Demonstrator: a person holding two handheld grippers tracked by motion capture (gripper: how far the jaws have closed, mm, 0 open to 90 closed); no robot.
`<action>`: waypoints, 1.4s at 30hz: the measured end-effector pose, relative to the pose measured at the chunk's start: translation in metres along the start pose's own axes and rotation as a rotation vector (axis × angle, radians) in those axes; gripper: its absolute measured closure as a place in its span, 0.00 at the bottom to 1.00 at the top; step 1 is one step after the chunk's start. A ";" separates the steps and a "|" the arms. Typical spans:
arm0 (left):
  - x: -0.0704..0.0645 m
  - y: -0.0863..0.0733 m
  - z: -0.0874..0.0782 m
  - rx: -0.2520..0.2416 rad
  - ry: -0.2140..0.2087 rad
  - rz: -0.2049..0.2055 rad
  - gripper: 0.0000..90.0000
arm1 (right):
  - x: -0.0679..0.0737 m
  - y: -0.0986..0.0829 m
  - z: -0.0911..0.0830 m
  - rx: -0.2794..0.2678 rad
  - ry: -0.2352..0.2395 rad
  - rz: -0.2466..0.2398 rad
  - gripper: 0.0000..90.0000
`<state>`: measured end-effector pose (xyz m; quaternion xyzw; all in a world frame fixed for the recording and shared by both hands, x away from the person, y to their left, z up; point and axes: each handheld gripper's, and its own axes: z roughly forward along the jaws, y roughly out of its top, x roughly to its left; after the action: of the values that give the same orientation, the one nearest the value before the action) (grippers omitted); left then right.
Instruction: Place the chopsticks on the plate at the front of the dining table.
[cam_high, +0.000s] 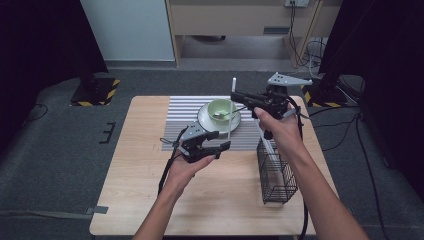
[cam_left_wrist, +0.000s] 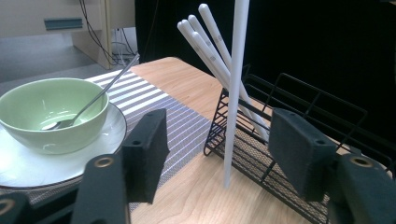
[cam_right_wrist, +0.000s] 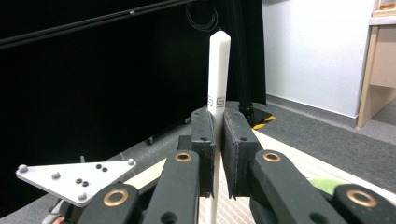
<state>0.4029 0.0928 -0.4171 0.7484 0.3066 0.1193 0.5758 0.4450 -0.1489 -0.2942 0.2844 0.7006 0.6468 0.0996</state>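
right gripper: we pinch one white chopstick near its upper end, jaws pressed on it.
chopstick place: it hangs upright, tip just above the table, beside the wire basket and near the bowl.
left gripper: jaws spread, holding nothing, framing the chopstick's lower end.
handling: we judge it light, stiff, smooth and slippery; the lower shaft looks the best place to grip.

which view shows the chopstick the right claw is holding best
The right gripper view: the chopstick stands upright, clamped between the right claw's pads, its printed band clear. The left gripper view shows its lower shaft, the tip just above the table. The high view shows only a thin white line.
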 end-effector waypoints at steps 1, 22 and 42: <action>0.000 0.000 0.000 0.002 -0.003 0.000 0.44 | 0.000 0.000 0.000 -0.001 0.005 0.003 0.93; -0.007 -0.002 0.004 0.007 0.003 0.036 0.69 | 0.002 0.000 0.000 0.005 0.020 0.015 0.93; -0.009 -0.008 0.007 0.015 -0.013 0.023 0.81 | 0.004 0.005 0.000 -0.003 0.023 0.017 0.93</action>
<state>0.3969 0.0827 -0.4253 0.7570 0.2951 0.1187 0.5708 0.4430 -0.1470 -0.2887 0.2827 0.6983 0.6519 0.0863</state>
